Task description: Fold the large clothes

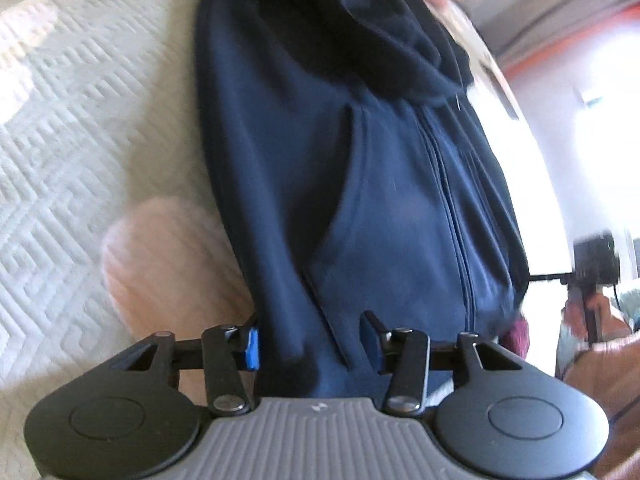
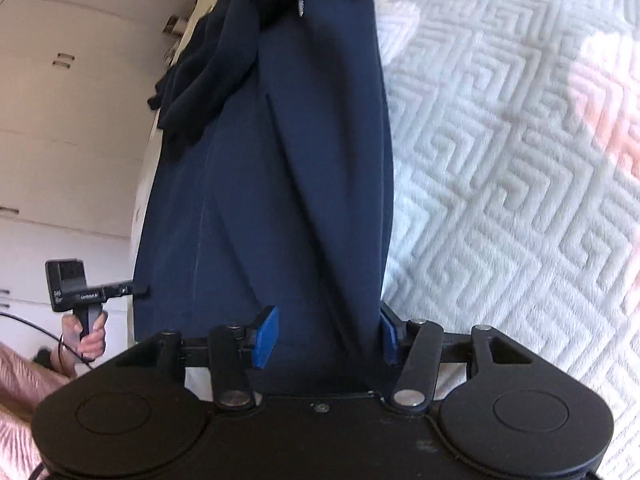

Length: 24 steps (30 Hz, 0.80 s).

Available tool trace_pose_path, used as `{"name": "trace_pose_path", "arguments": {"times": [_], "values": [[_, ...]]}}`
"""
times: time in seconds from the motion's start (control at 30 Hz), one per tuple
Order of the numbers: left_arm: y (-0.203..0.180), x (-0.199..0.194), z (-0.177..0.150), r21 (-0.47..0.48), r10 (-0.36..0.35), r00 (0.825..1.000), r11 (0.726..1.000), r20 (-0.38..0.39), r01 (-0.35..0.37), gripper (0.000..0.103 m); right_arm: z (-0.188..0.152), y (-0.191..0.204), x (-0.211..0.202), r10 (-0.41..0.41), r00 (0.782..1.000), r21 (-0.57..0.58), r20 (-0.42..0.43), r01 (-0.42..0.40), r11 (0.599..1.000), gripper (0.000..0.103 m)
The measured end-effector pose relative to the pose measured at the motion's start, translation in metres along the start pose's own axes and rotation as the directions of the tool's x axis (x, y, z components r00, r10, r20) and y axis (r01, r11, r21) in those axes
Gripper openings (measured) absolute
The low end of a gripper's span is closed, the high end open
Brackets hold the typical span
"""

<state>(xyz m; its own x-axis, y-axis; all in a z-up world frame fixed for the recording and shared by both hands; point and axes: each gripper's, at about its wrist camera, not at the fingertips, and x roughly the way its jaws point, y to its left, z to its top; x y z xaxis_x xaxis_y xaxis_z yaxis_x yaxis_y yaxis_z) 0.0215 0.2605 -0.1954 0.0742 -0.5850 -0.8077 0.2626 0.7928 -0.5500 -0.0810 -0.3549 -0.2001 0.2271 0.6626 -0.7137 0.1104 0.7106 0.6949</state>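
A navy blue zip hoodie (image 1: pixel 360 168) hangs stretched between my two grippers above a white quilted bed cover (image 1: pixel 80 128). My left gripper (image 1: pixel 312 344) has its jaws around the hoodie's hem, with the cloth bunched between the blue pads (image 1: pixel 251 348). My right gripper (image 2: pixel 326 340) has its jaws around the other end of the hem of the same hoodie (image 2: pixel 288 184), and cloth fills the gap. The hood and zipper hang toward the far end. In the right wrist view the left gripper (image 2: pixel 80 292) shows at the left, held in a hand.
The white quilted bed cover (image 2: pixel 520 184) spreads under the garment. A pink pillow-like shape (image 1: pixel 168 264) lies on the bed beside the hoodie. White cupboard doors (image 2: pixel 72 120) stand beyond the bed. A pink-clad person (image 2: pixel 20 392) is at the lower left.
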Motion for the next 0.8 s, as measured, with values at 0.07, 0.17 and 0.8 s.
{"name": "trace_pose_path", "arguments": {"times": [0.07, 0.17, 0.8], "values": [[-0.004, 0.001, -0.005, 0.02, 0.021, 1.0, 1.0, -0.017, -0.021, 0.043, 0.003, -0.001, -0.003, 0.022, 1.0, 0.045, -0.02, -0.021, 0.999, 0.065], [-0.006, 0.0, -0.017, -0.022, 0.045, 0.999, 0.999, 0.005, -0.044, 0.038, 0.004, 0.001, -0.001, 0.023, 0.999, 0.01, -0.025, -0.023, 1.0, 0.065], [-0.043, -0.072, 0.008, -0.179, 0.06, 0.915, 0.984, 0.4, 0.014, 0.01, 0.008, 0.078, -0.07, 0.105, 0.934, 0.052, 0.341, -0.13, 0.99, 0.009]]}}
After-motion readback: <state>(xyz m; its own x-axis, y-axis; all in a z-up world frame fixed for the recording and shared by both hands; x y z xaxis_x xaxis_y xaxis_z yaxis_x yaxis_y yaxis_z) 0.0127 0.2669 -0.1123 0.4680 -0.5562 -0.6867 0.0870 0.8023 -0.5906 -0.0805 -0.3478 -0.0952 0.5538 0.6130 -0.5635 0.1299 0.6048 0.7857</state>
